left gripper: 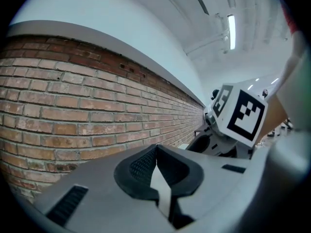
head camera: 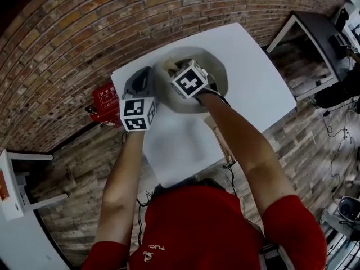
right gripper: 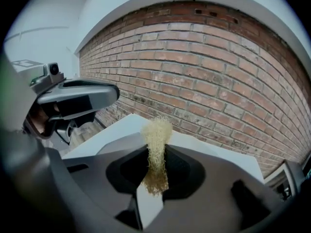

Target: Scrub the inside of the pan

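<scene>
A grey round pan [head camera: 218, 72] lies on the white table [head camera: 253, 89], near its far edge. My right gripper [head camera: 172, 73] hovers over the pan's left part, shut on a yellowish fibre scrubber [right gripper: 156, 147] that sticks up from between the jaws. The scrubber [head camera: 167, 65] shows as a tan tuft in the head view. My left gripper [head camera: 146, 75] hangs just left of the pan. Its jaws [left gripper: 155, 152] are pressed together with nothing between them, and they point up at the brick wall. The pan's inside is mostly hidden under the right gripper's marker cube [head camera: 189, 79].
A red box [head camera: 107, 103] stands on the floor left of the table. White furniture [head camera: 14, 190] is at the lower left and a dark-topped desk [head camera: 320, 27] at the upper right. Cables [head camera: 337, 134] lie on the floor at right. A brick wall [head camera: 84, 32] runs behind the table.
</scene>
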Demonstrator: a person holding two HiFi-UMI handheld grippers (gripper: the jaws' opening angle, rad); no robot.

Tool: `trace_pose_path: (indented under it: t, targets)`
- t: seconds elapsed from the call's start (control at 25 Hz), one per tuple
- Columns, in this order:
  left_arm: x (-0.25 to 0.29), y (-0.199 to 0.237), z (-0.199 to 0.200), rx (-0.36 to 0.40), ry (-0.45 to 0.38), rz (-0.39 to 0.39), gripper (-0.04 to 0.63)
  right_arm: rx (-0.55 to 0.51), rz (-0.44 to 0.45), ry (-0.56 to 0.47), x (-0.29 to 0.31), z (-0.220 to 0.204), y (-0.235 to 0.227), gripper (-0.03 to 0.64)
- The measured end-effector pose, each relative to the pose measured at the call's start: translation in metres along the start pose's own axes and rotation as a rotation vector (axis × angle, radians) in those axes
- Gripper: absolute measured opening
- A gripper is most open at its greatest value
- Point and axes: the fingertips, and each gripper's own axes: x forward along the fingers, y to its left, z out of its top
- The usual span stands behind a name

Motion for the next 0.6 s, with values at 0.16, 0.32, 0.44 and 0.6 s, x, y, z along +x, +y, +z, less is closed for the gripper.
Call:
trace_pose_path:
  t: [0.16, 0.32, 0.44, 0.6]
  targets:
    - [0.004, 0.003, -0.012, -0.002, 0.036, 0.007, 0.015, 0.006, -0.005, 0.047, 0.019, -0.006, -0.001, 0.087]
    - [0.007, 0.007, -0.021, -0.002, 0.063, 0.014, 0.015, 0.026, -0.017, 0.111, 0.032, -0.025, -0.01, 0.087]
    - [0.006, 0.01, -0.025, 0.008, 0.078, 0.016, 0.014, 0.028, -0.056, 0.163, 0.03, -0.044, -0.03, 0.087]
    - [0.006, 0.014, -0.03, 0.008, 0.087, 0.018, 0.015, 0.045, -0.159, 0.222, 0.014, -0.069, -0.078, 0.087]
